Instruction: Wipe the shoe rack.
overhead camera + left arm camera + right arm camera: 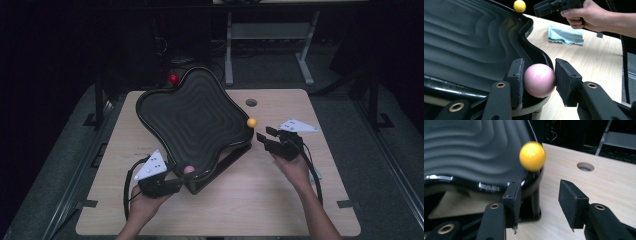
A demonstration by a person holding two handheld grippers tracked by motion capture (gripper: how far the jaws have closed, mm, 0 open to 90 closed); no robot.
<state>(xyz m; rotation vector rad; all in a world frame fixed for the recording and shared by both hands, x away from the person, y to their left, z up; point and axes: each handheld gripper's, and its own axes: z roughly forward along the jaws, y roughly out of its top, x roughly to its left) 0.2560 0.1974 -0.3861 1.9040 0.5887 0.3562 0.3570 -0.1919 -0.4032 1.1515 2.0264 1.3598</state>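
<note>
Sitting on the wavy black tray's right rim, the yellow ball is lying just ahead of the right gripper's empty, wide jaws; the left gripper is clamping a pink ball.

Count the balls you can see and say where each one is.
3. The yellow ball is at the black tray's right rim; the pink ball is between the left gripper's pads; the red ball is behind the tray. Others may be hidden.
</note>
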